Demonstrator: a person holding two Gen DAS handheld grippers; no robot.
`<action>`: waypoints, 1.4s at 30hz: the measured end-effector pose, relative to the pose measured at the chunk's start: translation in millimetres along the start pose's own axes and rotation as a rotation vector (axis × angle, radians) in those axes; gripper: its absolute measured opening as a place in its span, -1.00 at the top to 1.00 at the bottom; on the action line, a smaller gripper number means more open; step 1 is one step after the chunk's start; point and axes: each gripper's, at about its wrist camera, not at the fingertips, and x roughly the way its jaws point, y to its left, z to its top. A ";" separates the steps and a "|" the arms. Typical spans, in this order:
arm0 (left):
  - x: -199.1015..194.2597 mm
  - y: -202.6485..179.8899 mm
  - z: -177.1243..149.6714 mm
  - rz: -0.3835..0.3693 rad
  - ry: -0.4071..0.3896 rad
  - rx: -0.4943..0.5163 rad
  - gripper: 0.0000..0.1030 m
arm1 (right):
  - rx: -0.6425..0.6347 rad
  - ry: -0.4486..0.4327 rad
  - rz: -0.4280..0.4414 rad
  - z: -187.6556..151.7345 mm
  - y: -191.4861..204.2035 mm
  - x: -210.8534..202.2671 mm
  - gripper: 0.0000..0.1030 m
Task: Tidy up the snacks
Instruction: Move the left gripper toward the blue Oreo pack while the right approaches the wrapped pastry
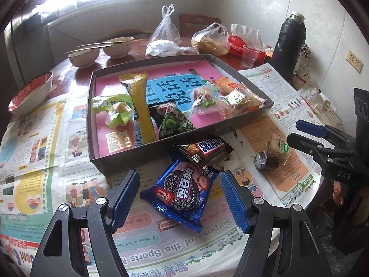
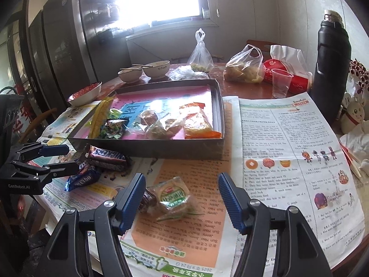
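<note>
Both grippers spread wide over snacks on the newspaper, near table edge.

Left gripper (image 1: 180, 198): blue Oreo pack (image 1: 182, 191) between its fingers, untouched; Snickers bar (image 1: 205, 152) beyond. Right gripper (image 2: 182, 200): green-label pastry (image 2: 173, 196) nearer its left finger. Farther: grey tray (image 1: 175, 138) of snacks.
</note>
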 end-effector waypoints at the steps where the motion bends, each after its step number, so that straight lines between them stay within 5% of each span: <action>1: 1.5 -0.2 -0.2 0.000 0.004 0.001 -0.44 | -0.002 0.003 -0.003 -0.8 -0.8 0.4 -0.26; 35: 31.3 1.1 -2.8 0.003 0.052 0.015 -0.44 | -0.110 0.074 -0.010 -17.1 13.2 37.1 -0.25; 42: 36.8 2.5 -1.4 0.002 0.056 0.013 -0.44 | -0.138 0.072 -0.015 -18.2 20.9 41.1 -0.08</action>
